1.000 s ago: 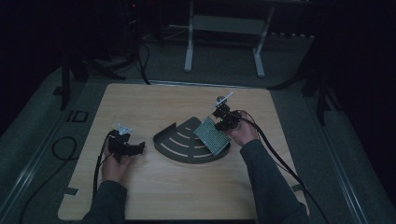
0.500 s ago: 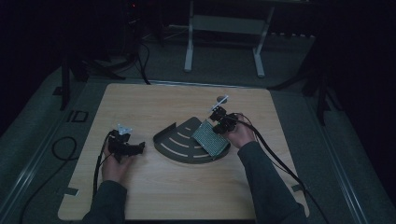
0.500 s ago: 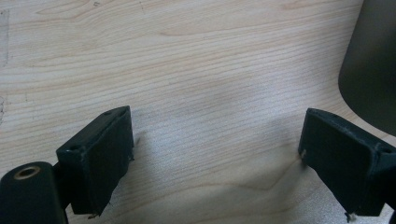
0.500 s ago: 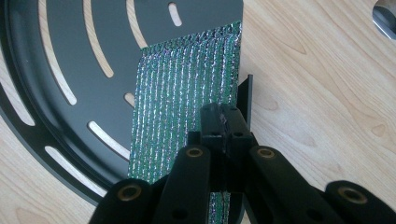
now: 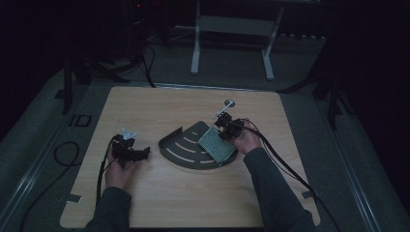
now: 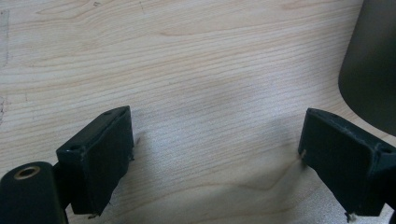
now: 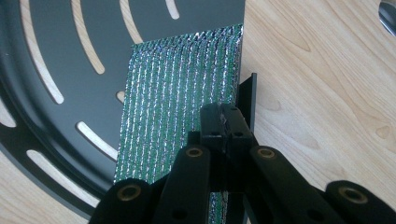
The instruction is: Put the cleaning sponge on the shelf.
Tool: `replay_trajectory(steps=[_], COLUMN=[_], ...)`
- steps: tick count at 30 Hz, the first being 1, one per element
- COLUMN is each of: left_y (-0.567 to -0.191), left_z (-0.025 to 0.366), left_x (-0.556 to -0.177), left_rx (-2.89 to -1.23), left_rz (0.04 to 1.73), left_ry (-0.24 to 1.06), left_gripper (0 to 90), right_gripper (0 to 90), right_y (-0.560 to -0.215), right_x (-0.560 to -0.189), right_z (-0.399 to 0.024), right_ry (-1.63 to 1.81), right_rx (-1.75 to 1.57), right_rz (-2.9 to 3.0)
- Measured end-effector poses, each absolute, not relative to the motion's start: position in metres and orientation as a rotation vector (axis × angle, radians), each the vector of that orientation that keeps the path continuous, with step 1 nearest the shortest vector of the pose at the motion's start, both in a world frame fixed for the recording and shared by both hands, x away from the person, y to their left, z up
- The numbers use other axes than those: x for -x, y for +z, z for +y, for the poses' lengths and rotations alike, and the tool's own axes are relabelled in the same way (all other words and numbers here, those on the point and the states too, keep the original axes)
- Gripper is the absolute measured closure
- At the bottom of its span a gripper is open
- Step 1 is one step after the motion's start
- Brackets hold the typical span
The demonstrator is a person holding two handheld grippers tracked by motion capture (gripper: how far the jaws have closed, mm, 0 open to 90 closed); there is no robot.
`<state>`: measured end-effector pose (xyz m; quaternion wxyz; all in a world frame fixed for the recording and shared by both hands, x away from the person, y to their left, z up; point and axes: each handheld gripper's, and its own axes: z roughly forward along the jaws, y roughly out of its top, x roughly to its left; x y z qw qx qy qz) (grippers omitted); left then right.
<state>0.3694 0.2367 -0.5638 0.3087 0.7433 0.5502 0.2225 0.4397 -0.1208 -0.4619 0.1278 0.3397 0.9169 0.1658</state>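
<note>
A dark fan-shaped tray (image 5: 183, 150) with curved slots lies in the middle of the wooden table. My right gripper (image 5: 224, 132) is shut on one edge of a green, glittery mesh pad (image 5: 216, 145), which hangs tilted over the tray's right part. In the right gripper view the jaws (image 7: 226, 112) pinch the pad (image 7: 177, 102) near its right edge, over the slotted tray (image 7: 56, 46). My left gripper (image 5: 143, 153) rests on the table left of the tray. Its jaws (image 6: 217, 135) stand wide open over bare wood, with the tray's rim (image 6: 373, 70) at the right.
A round metal grommet (image 5: 229, 102) sits in the tabletop behind the right hand. Cables trail from both grippers off the table's near edge. A white stand (image 5: 232, 29) stands on the floor beyond the table.
The right gripper has shifted the pad slightly left over the tray. The left gripper has stayed where it was.
</note>
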Motion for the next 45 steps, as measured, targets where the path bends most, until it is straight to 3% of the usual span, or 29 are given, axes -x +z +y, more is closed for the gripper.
replay_trajectory(steps=[27,34,39,42,45], left_y=[-0.564,-0.564,-0.564,-0.564,-0.564], left_z=[0.237,0.237,0.237,0.237,0.237], left_x=[-0.369,-0.369,-0.369,-0.369,-0.369], left_rx=[-1.966,-1.963,-1.965,-1.966,-1.966], left_rz=[1.454,1.455,1.454,1.454,1.453], left_ry=[0.588,0.588,0.588,0.589,0.589], left_gripper=[10.8,10.8,10.8,10.8,10.8], right_gripper=[89.3,78.1,67.8,56.8,53.0], right_y=[-0.469,-0.458,-0.456,-0.454,-0.452], right_x=[-0.444,-0.437,-0.431,-0.424,-0.42], right_z=[-0.121,-0.131,-0.148,-0.171,-0.181], right_ry=[0.433,0.5,0.521,0.569,0.604], right_rx=[-0.993,-1.005,-1.025,-1.073,-1.108], right_rz=[2.655,2.632,2.619,2.601,2.599])
